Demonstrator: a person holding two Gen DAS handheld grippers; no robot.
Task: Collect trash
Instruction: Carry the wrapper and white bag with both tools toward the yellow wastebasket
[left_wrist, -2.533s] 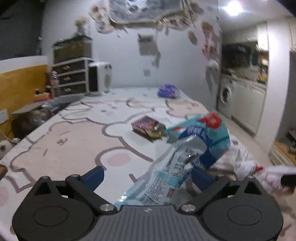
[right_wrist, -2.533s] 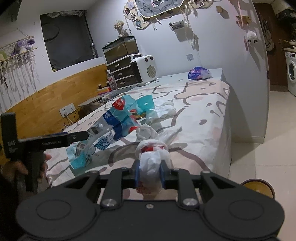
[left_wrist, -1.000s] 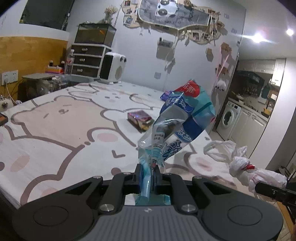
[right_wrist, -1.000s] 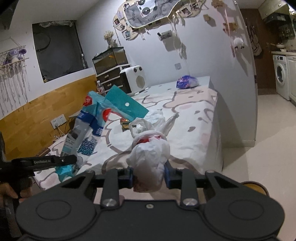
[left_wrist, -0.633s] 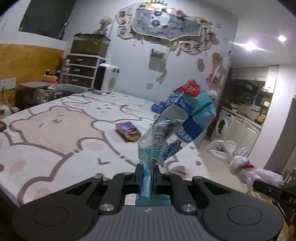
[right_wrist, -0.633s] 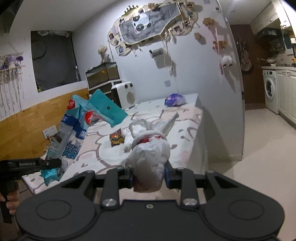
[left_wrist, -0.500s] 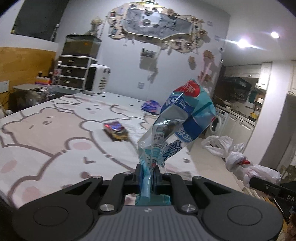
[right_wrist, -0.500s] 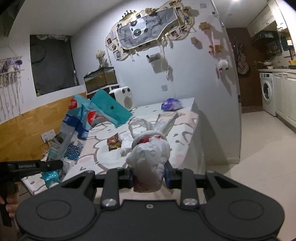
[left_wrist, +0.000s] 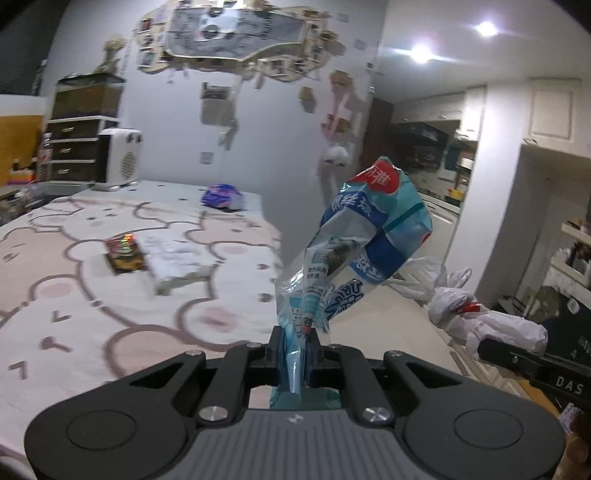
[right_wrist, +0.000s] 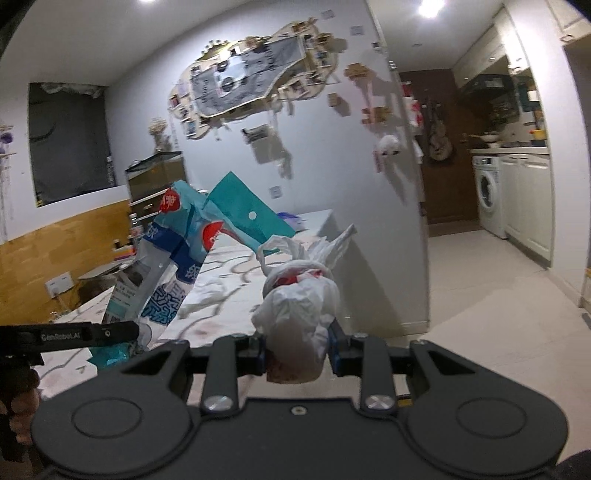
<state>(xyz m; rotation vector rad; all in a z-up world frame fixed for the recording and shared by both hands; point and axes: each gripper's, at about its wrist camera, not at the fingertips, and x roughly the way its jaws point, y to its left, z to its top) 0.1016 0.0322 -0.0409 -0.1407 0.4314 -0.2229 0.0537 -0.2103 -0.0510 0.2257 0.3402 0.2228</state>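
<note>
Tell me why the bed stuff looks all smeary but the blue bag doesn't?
Left wrist view: the bear-print bed cover and its wrappers are motion-blurred, while the crinkly blue-and-white plastic bag clamped in the left tongs stays sharp; ceiling lights flare. Right wrist view: walls bend, fisheye.

The left gripper (left_wrist: 295, 347) is held level, pointing forward, its two fingers drawn almost together with only a thin gap between the pads. In the right wrist view it shows side-on at the left edge, gripped from below by the person's left hand (right_wrist: 18, 410), whose fingers wrap the handle. The right gripper (right_wrist: 297, 349) is also level and pointing forward, with its fingers stopped wider apart than the left's. In the left wrist view it reaches in from the far right edge.
</note>
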